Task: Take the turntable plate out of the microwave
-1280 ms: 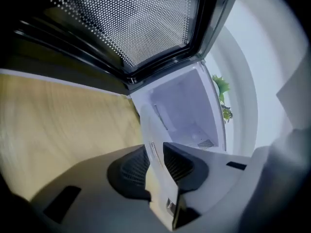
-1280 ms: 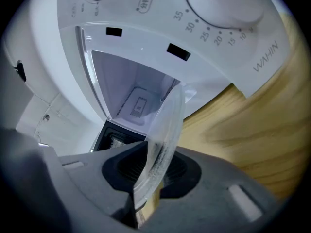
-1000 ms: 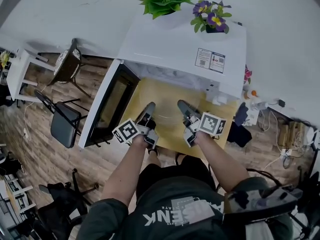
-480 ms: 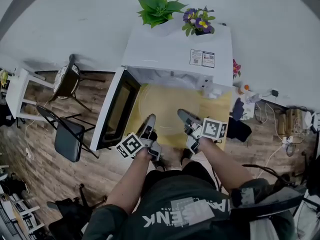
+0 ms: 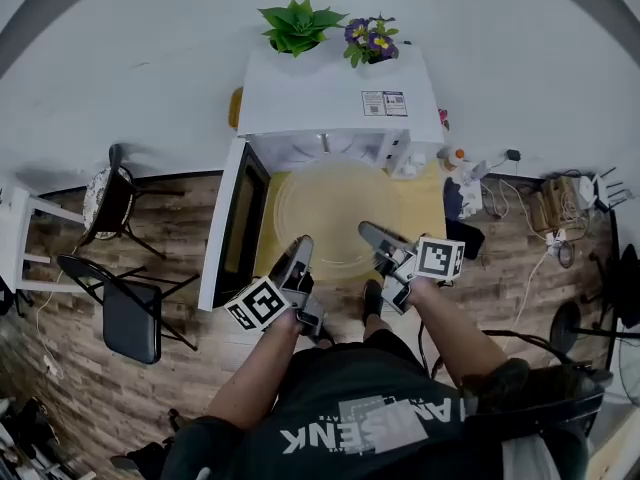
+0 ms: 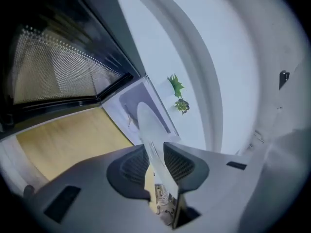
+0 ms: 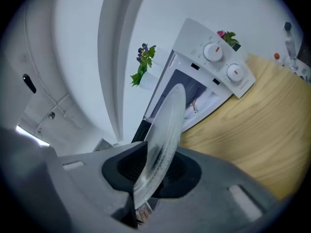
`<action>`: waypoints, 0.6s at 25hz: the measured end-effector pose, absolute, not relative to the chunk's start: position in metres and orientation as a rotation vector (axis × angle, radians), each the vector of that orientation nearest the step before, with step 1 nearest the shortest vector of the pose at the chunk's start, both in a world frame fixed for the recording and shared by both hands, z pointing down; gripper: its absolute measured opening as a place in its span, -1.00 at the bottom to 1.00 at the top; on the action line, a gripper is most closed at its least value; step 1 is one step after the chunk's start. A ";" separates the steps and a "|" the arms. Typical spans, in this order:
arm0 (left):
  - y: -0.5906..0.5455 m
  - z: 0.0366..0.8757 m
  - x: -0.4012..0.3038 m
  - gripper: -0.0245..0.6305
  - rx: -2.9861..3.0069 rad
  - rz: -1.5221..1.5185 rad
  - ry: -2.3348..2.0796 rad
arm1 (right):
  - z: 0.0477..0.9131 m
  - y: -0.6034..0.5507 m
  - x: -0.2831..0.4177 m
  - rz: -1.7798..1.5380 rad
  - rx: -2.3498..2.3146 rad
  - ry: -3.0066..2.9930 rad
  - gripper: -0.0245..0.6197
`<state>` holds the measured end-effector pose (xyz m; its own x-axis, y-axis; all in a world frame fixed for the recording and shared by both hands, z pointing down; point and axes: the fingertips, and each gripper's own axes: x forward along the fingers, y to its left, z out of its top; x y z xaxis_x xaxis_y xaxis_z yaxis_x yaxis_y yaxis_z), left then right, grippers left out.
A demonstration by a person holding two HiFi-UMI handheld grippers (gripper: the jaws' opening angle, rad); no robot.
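Turntable plate point(image 5: 325, 218) is what I have in both tools: it hangs in the air over the wooden table point(image 5: 428, 206), in front of the microwave point(image 5: 335, 93). The glass is clear and faint in the head view, so its far edge only seems to be outside the cavity; I would not swear to it.

The table carries the white microwave, which stands against the wall. Its door point(image 5: 236, 226) is swung fully open to the left, with the dark window facing inward. From the right gripper view I see 2 round dials point(image 7: 212, 51) on the control panel, to the right of the cavity.

The plate is a round disc of clear glass, roughly level from the head view. I hold it by the near rim at 2 spots, well apart.

The left gripper point(image 5: 300, 246) is clamped on the left part of that rim; its own view shows the glass edge-on, pinched between the dark pads. The right gripper point(image 5: 372, 234) bites the right part the same way, with the rim pressed between both pads.

On top of the microwave stand a green plant point(image 5: 295, 23) and, just beside it, a smaller pot of purple flowers point(image 5: 368, 36).
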<state>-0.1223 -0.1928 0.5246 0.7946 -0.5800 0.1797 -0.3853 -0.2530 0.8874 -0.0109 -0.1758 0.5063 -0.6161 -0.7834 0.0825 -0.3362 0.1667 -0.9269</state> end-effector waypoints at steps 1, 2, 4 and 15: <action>-0.190 0.520 -0.124 -0.65 1.878 -0.212 -0.725 | 0.500 -0.173 -0.014 -1.430 -1.056 2.020 -0.70; -0.189 0.515 -0.124 -0.65 1.883 -0.206 -0.711 | 0.490 -0.171 -0.018 -1.413 -1.027 1.994 -0.69; -0.187 0.502 -0.123 -0.65 1.902 -0.198 -0.679 | 0.471 -0.167 -0.021 -1.380 -0.999 1.969 -0.69; -0.170 0.422 -0.119 -0.65 1.995 -0.215 -0.675 | 0.395 -0.153 -0.010 -1.289 -0.947 2.129 -0.68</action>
<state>-0.1185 -0.1703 0.4220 0.8299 -0.5433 0.1268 -0.3697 -0.3655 0.8543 -0.0099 -0.1526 0.3951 -0.6484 -0.7601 -0.0435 -0.3138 0.3189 -0.8943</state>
